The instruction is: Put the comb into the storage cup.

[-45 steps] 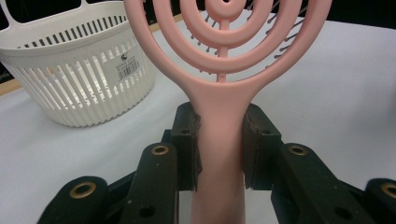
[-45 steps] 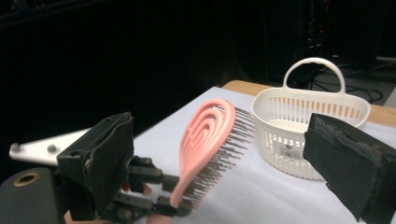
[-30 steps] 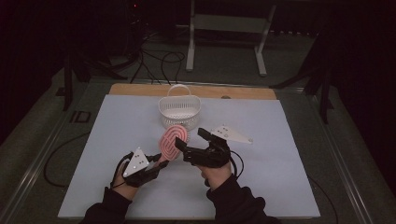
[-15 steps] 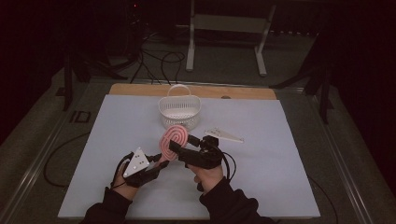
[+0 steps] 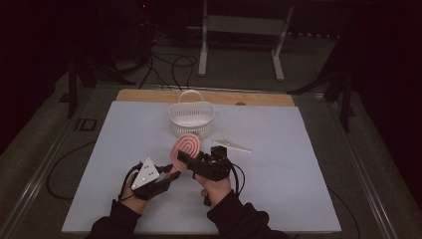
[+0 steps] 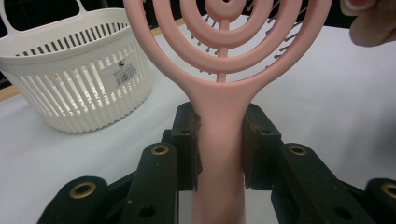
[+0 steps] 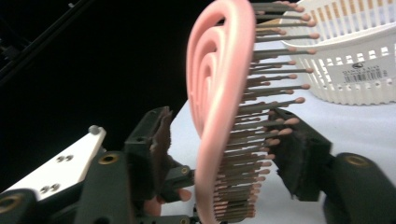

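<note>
Two grippers now around pink hairbrush (image 5: pixel 186 148).

Matt pink plastic hairbrush (image 6: pixel 219 116); slatted white plastic basket (image 6: pixel 79 88)

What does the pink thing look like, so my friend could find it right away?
Start at the big pale table mat and look near its front edge, in front of the white slatted basket. There the left hand-held gripper clamps the handle of a pink hairbrush, held upright. Nothing else is pink: its round head is made of open rings, with bristles on one side.
</note>
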A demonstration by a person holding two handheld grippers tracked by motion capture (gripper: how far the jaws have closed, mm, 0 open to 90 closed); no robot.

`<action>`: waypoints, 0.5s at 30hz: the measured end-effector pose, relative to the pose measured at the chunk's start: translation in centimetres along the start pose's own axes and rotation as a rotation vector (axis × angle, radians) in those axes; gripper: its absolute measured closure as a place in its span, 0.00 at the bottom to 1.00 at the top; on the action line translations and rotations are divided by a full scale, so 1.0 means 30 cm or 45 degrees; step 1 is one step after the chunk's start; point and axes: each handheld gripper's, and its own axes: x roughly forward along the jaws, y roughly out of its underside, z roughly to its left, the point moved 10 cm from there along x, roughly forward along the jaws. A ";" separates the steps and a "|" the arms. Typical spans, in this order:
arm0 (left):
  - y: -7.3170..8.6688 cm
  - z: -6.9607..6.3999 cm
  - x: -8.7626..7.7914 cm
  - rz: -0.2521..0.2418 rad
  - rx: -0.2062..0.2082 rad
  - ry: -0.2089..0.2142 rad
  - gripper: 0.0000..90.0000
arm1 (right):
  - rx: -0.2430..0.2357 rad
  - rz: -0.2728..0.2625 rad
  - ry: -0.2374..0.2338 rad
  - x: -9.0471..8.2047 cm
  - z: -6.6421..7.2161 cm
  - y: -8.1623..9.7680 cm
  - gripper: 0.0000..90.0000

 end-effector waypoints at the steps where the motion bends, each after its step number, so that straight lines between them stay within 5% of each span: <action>1: 0.001 0.000 0.000 0.001 0.002 0.001 0.79 | 0.009 0.002 0.002 0.002 -0.001 0.001 0.50; 8: 0.001 0.000 0.001 0.004 -0.003 0.001 0.79 | 0.045 0.009 0.003 0.017 -0.008 0.009 0.66; 15: 0.005 -0.002 0.004 0.017 -0.017 0.016 0.79 | -0.009 0.027 0.005 0.019 -0.015 0.010 0.70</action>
